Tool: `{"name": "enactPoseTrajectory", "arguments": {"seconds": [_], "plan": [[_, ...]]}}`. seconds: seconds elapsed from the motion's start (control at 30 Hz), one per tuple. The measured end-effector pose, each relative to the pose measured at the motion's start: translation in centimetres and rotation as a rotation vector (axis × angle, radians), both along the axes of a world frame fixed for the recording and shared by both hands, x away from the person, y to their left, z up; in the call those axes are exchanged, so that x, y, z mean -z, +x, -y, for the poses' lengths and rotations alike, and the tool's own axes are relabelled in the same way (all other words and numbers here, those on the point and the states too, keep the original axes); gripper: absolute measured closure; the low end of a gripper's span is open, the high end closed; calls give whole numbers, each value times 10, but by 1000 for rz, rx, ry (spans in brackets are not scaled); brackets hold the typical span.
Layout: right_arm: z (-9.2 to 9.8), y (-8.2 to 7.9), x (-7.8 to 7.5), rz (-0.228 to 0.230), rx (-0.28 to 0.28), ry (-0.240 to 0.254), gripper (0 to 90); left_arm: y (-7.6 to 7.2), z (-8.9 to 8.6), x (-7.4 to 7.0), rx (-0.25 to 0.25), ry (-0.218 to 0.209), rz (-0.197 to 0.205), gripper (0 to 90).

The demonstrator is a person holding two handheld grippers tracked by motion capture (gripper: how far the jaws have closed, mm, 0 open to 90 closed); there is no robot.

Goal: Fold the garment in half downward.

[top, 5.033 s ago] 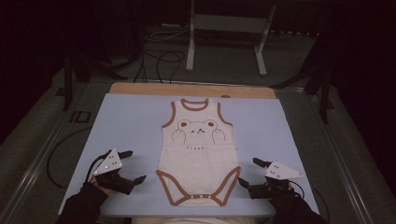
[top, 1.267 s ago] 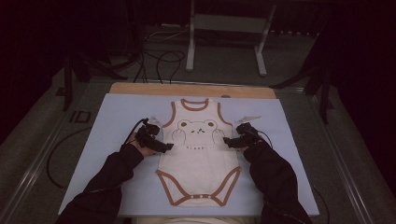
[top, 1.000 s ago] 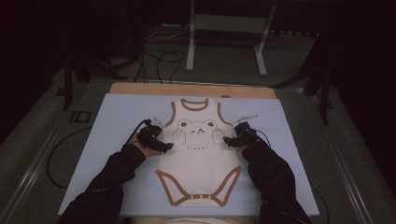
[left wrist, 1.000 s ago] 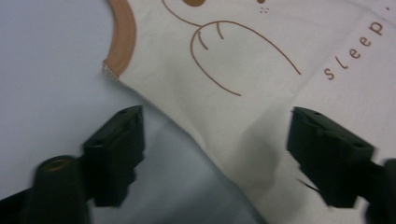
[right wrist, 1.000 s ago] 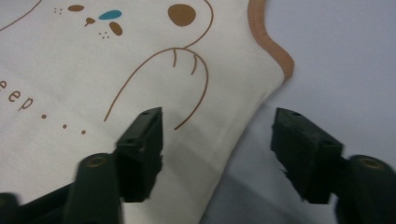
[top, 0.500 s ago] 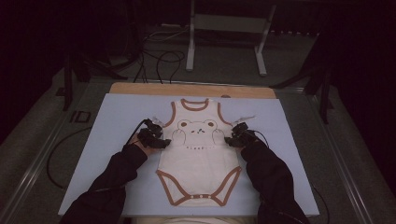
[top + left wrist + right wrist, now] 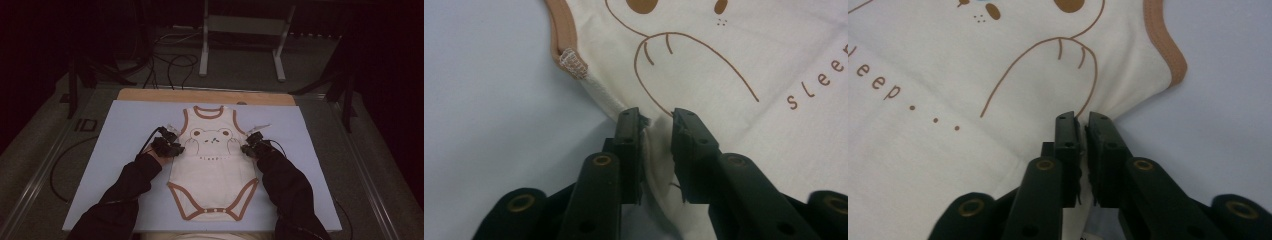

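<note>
A cream baby bodysuit [image 7: 212, 172] with brown trim and a bear print lies flat, neck away from me, on a light blue mat [image 7: 125, 125]. My left gripper [image 7: 175, 148] is at the bodysuit's left side seam just below the armhole. In the left gripper view its jaws [image 7: 656, 117] stand a little apart, astride the seam edge of the bodysuit [image 7: 724, 60], with fabric rising between them. My right gripper [image 7: 246, 148] is at the opposite side seam. The right gripper view shows it [image 7: 1083, 120] shut on a pinched fold of the bodysuit [image 7: 948, 75].
The mat lies on a wooden board [image 7: 205, 96] whose far edge shows. Beyond it on the floor are a metal stand [image 7: 240, 25] and loose cables [image 7: 170, 60]. A gripper cable [image 7: 60, 165] loops off the mat's left side. Dark sleeves cover both forearms.
Five seconds ago both grippers rested near the mat's front corners. They have since reached the bodysuit's sides, and over the last second each moved slightly inward onto a side seam.
</note>
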State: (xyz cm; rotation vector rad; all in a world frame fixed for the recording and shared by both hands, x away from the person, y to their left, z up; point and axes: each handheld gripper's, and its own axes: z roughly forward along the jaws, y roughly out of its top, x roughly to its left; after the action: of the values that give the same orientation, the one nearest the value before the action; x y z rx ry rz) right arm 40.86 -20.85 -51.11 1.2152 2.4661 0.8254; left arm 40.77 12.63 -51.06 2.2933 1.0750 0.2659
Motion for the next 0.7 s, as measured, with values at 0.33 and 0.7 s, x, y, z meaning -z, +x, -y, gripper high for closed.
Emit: {"name": "enactPoseTrajectory", "arguments": {"seconds": [0.33, 0.7], "plan": [[-1, 0, -2, 3, -13, -17, 895, -2, 2, -1, 49, -11, 8, 892], [6, -7, -15, 33, -22, 40, 896, -4, -7, -13, 69, -67, 20, 892]]}}
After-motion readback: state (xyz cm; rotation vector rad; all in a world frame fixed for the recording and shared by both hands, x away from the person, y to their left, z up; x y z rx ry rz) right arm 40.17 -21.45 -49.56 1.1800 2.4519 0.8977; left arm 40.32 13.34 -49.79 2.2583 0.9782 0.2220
